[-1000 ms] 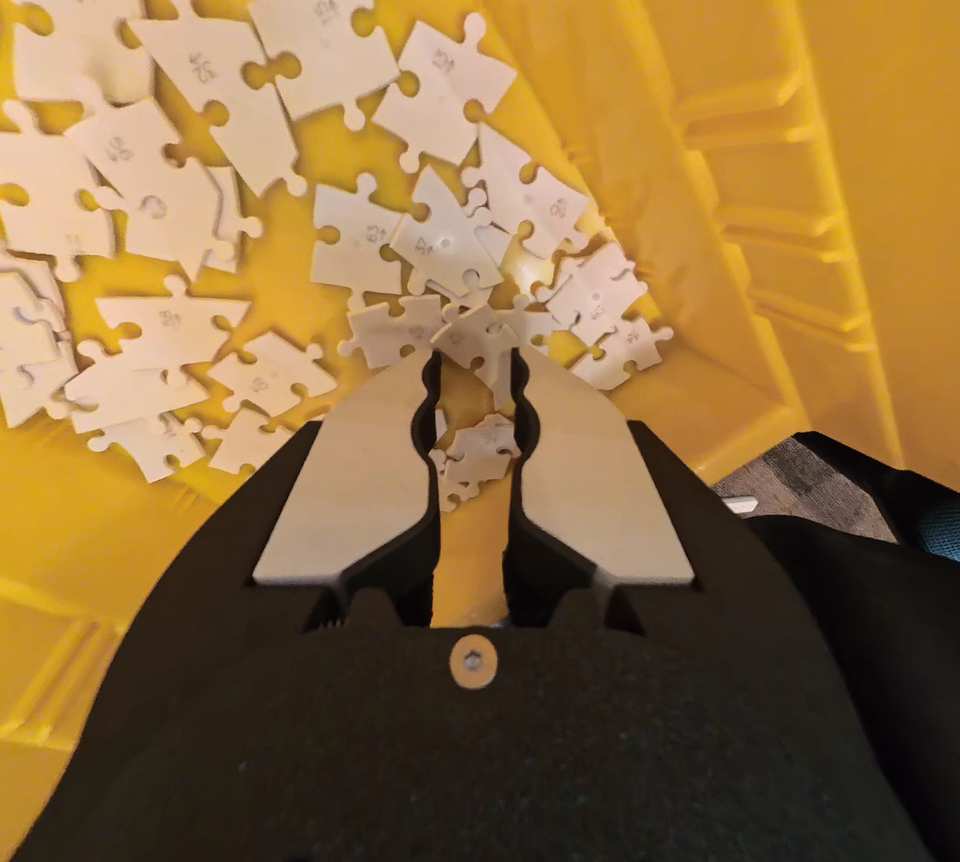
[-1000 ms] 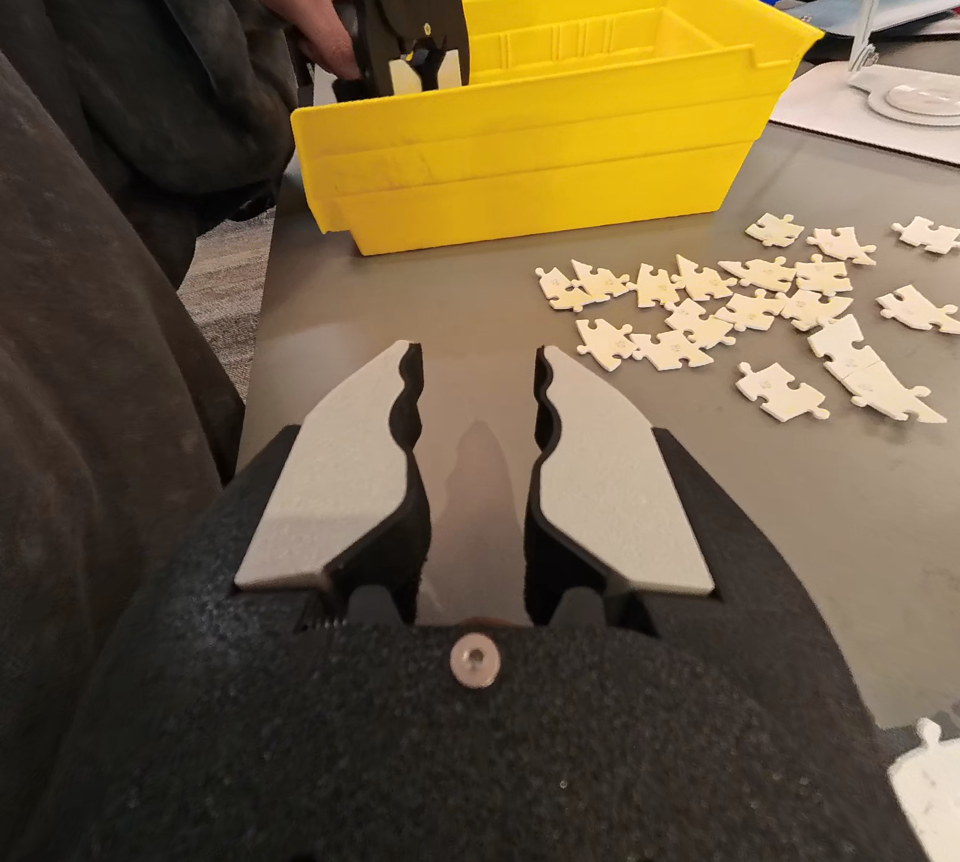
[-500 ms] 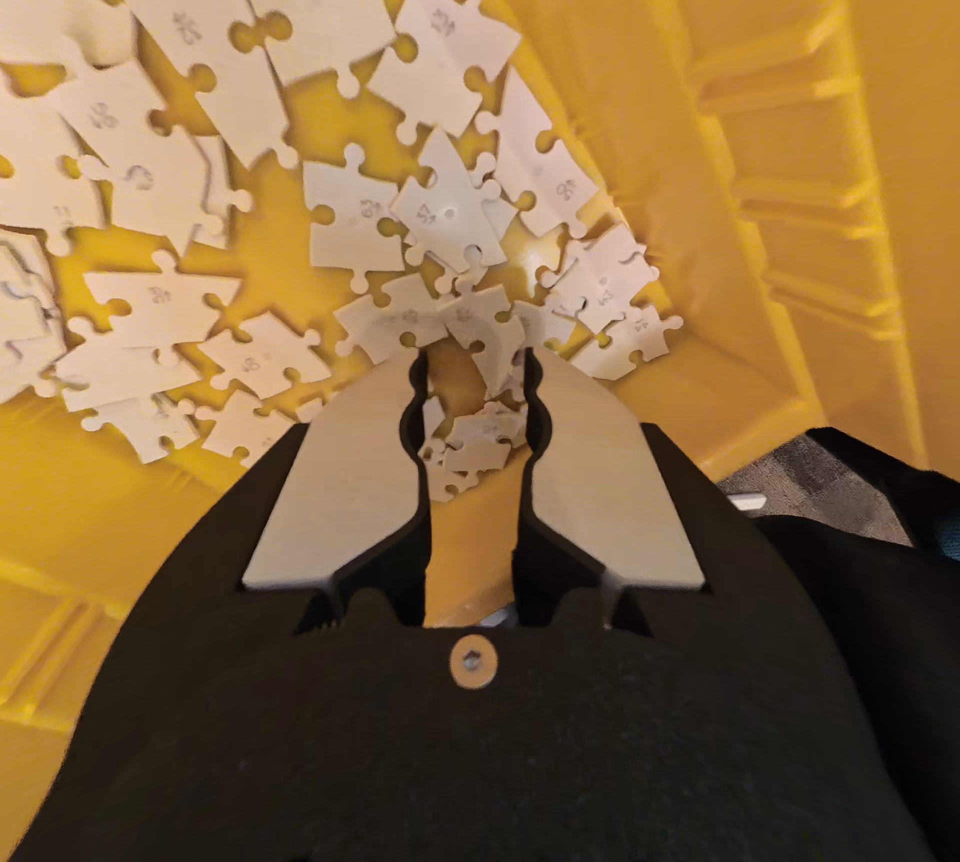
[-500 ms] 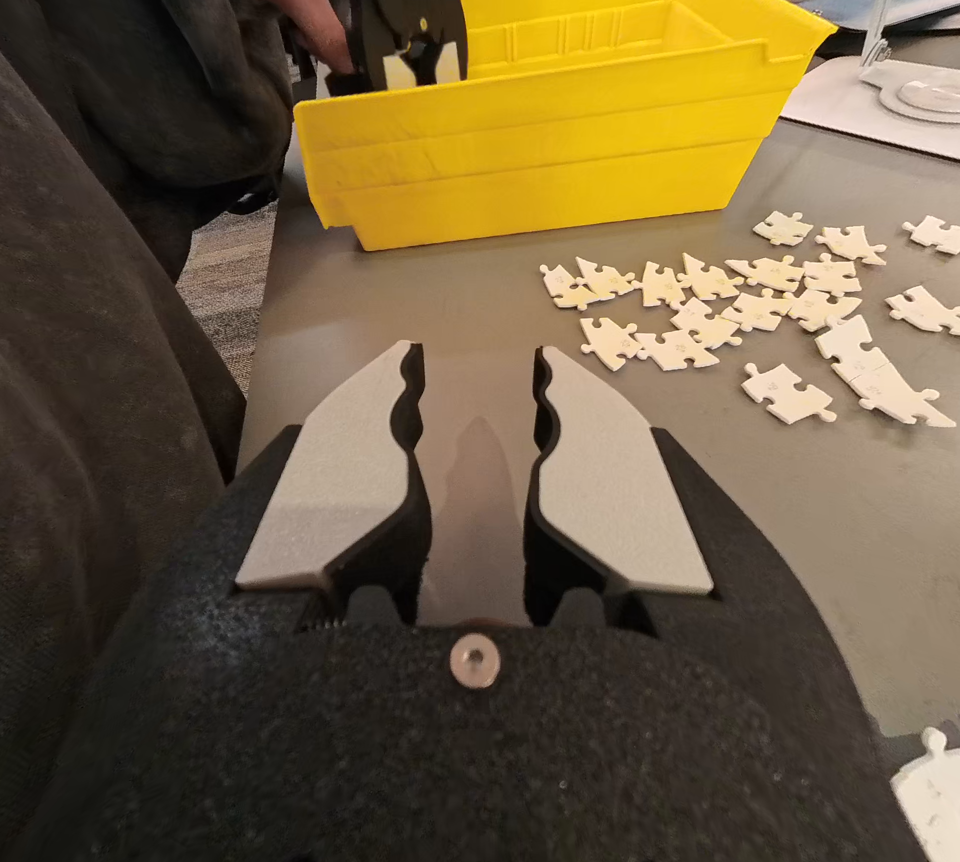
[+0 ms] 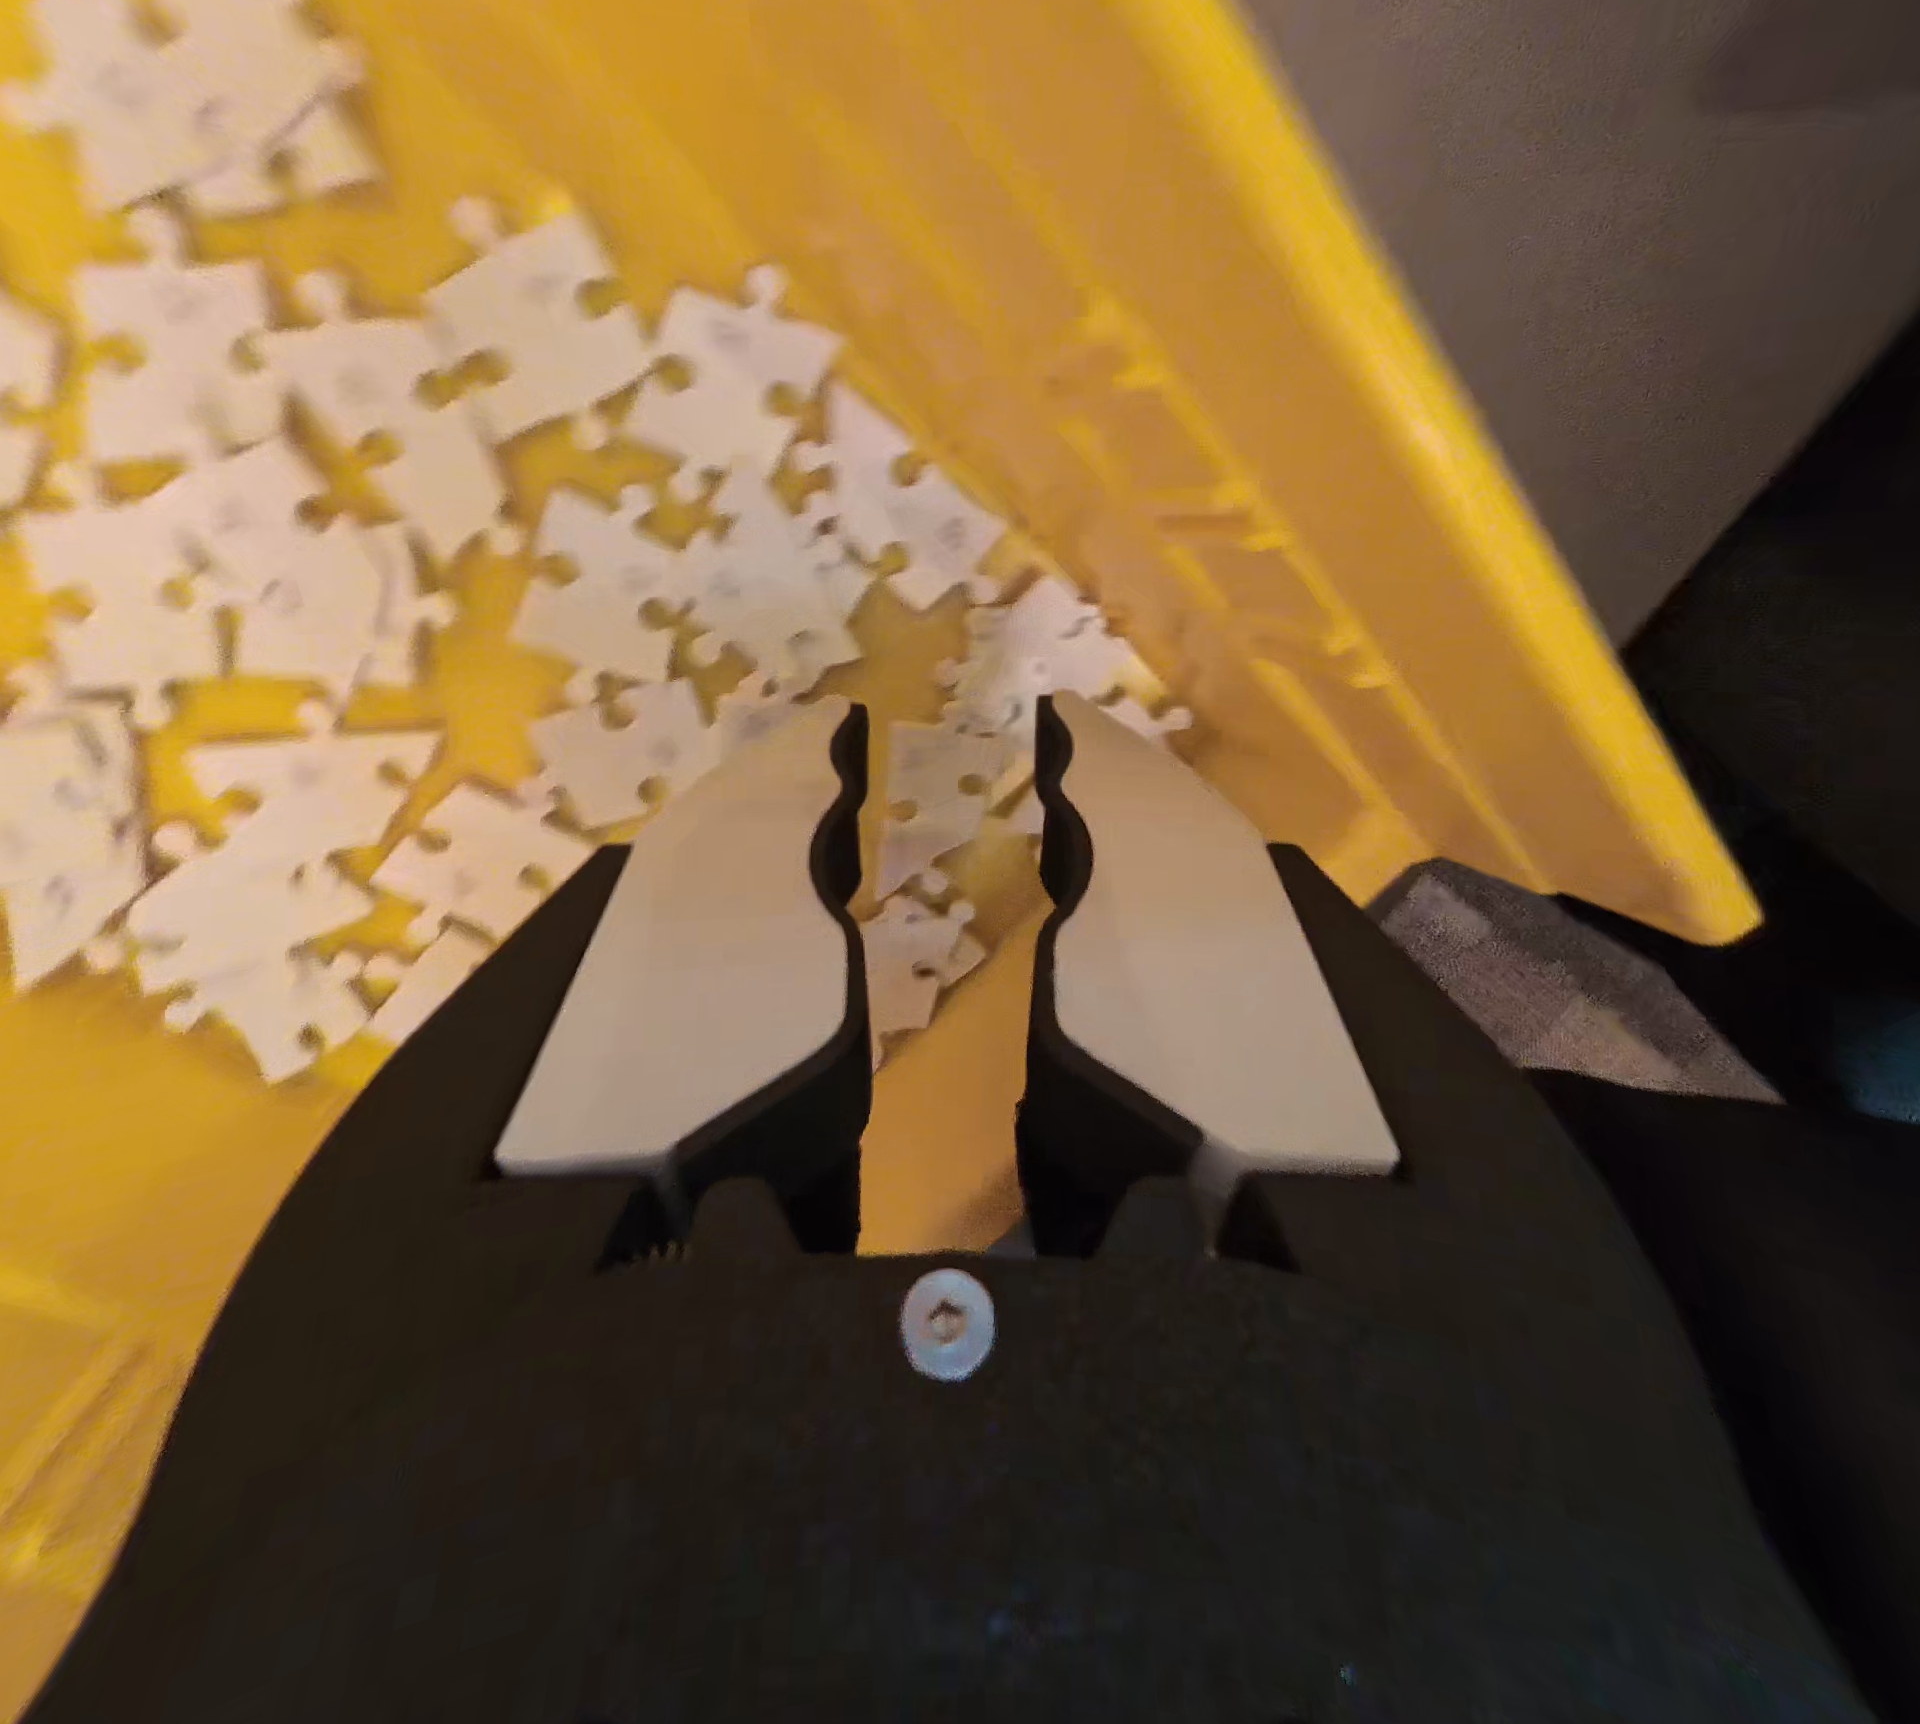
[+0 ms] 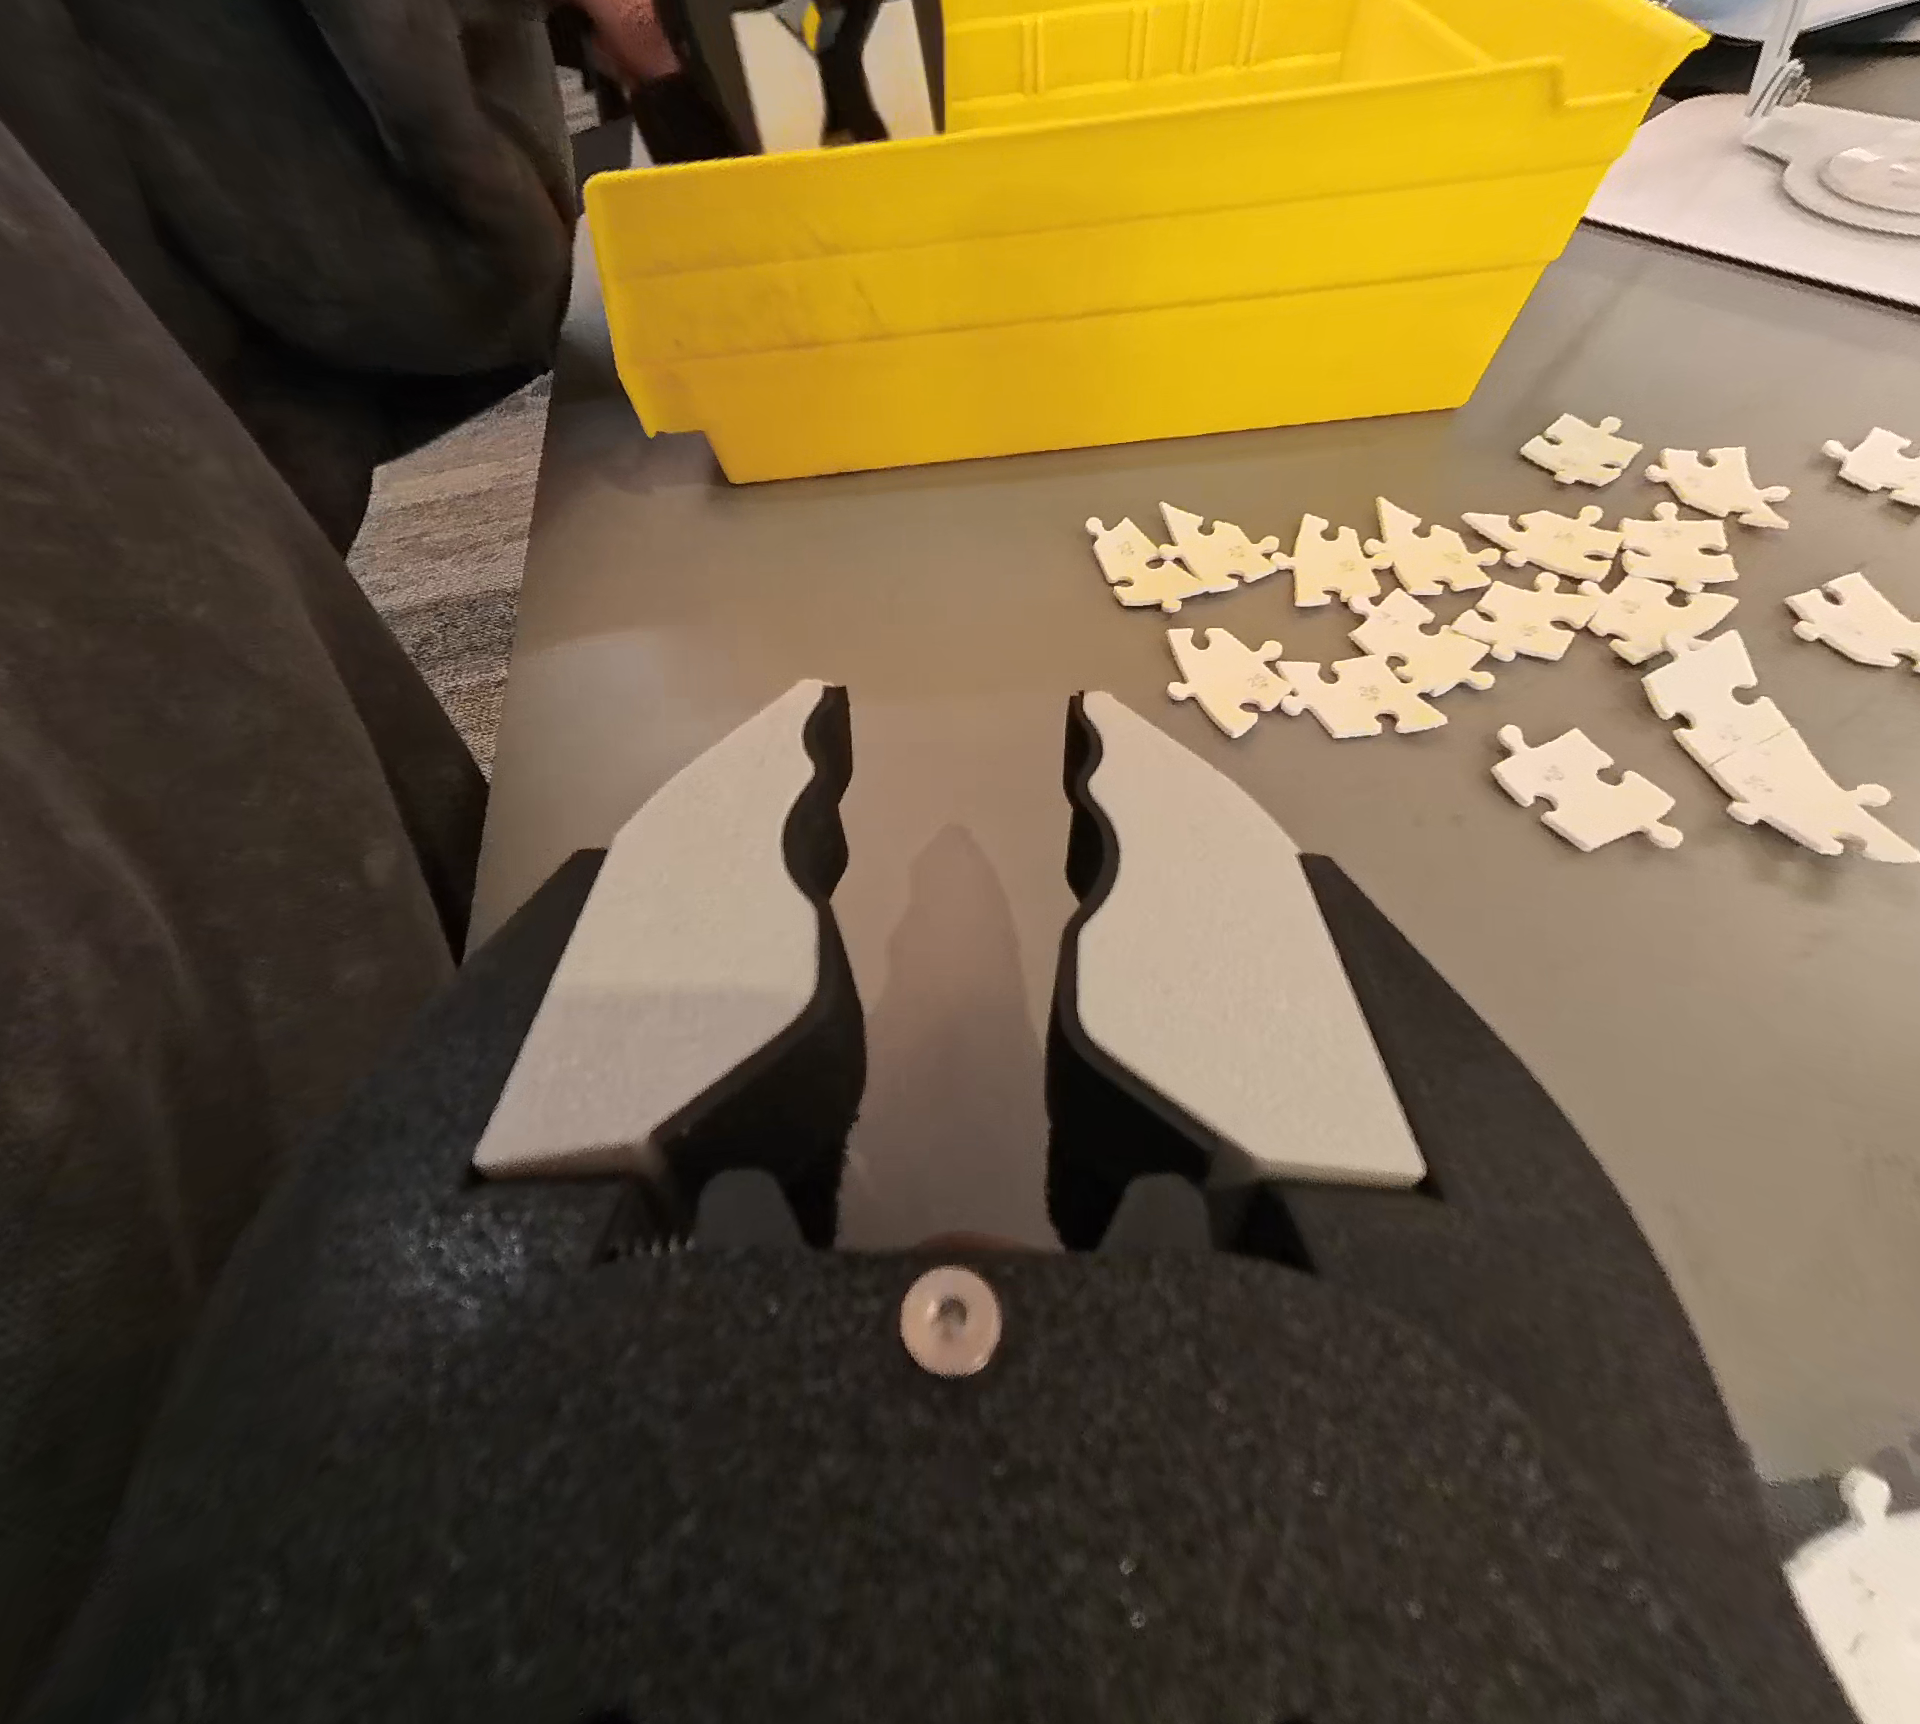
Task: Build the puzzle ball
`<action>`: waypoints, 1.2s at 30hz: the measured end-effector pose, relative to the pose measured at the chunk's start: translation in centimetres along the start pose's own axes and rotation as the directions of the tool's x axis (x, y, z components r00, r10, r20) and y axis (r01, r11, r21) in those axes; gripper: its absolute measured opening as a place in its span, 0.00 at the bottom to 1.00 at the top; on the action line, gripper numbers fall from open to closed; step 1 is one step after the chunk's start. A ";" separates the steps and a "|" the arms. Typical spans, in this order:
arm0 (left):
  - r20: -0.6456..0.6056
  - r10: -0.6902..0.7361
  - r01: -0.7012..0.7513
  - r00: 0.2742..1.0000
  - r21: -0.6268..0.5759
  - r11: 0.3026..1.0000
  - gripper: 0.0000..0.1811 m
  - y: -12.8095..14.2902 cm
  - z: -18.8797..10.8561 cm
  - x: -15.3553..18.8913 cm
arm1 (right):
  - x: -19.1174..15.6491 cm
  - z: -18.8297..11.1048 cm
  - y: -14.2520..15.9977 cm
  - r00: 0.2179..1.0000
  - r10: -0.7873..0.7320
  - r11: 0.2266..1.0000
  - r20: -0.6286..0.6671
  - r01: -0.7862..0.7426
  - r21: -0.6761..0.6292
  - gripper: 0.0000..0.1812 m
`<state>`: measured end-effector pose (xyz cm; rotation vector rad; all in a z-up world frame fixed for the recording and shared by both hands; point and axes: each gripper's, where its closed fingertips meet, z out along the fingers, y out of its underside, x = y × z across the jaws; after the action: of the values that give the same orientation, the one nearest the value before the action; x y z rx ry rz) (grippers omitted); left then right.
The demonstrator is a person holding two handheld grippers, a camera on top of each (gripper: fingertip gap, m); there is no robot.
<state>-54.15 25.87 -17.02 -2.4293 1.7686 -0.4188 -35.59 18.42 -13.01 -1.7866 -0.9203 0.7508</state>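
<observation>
Here left gripper (image 5: 945, 729) hangs over yellow bin (image 5: 1299, 386), jaws apart, gripping nothing, placed to pick puzzle pieces (image 5: 665, 573); right gripper (image 6: 956, 708) released, parked above table (image 6: 831, 594).

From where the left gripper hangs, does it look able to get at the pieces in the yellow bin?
Probably yes: the left gripper is open above the yellow bin, with loose puzzle pieces uncovered below.

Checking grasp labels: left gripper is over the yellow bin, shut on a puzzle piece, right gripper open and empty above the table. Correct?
Not quite. The left gripper is over the yellow bin, but its jaws stand apart and grip nothing; the puzzle pieces lie loose on the bin floor below, as the left wrist view shows. The right gripper is open and empty above the table, as stated.
</observation>
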 end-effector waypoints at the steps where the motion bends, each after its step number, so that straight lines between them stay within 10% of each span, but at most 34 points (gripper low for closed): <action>1: -0.009 0.042 -0.042 0.999 -0.007 0.999 0.17 -0.1 0.3 0.6 | 0.0 0.0 0.0 1.000 0.000 1.000 0.000 0.000 -0.001 0.22; 15: -0.073 0.097 -0.101 0.993 -0.042 0.994 0.04 0.3 1.8 0.4 | 0.2 0.2 0.1 1.000 -0.009 1.000 -0.022 0.008 -0.022 0.21; 36: -0.003 -0.156 0.152 0.988 0.254 0.955 0.01 -2.2 -3.1 -4.8 | -0.2 0.7 0.2 0.999 -0.034 0.999 -0.015 0.034 -0.032 0.21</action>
<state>-54.32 31.32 -14.25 -2.3852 1.4226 -0.5975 -36.19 18.56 -13.39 -1.7979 -0.9548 0.7035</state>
